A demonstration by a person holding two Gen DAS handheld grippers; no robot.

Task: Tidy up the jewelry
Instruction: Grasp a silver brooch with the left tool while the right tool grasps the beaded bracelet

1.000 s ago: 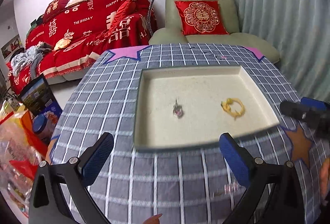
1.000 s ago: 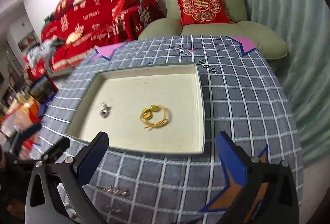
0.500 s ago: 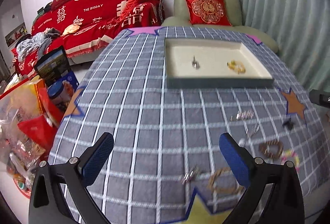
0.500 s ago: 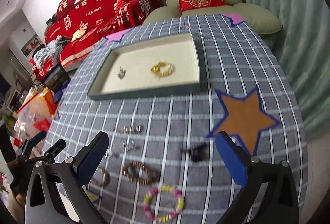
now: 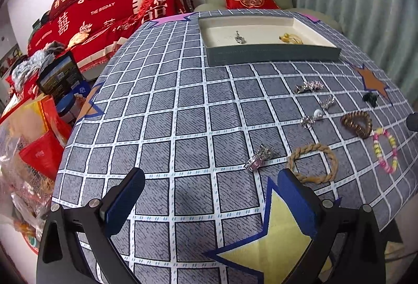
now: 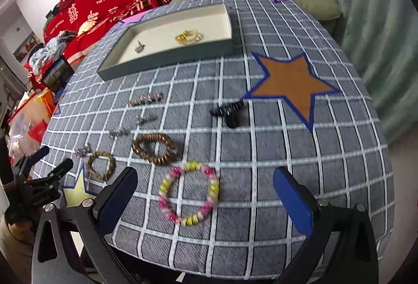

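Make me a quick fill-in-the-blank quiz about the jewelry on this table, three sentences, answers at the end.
1. The tray already holds a small silver piece and a ____ colored bracelet.
2. The pink and yellow beaded bracelet lies between the fingers of the ____ gripper.
3. The black hair clip lies beside a brown ____ printed on the tablecloth.

Answers: gold; right; star

Both wrist views look forward over the table [image 5: 183, 106] (sharing the far tray [image 6: 167, 63])
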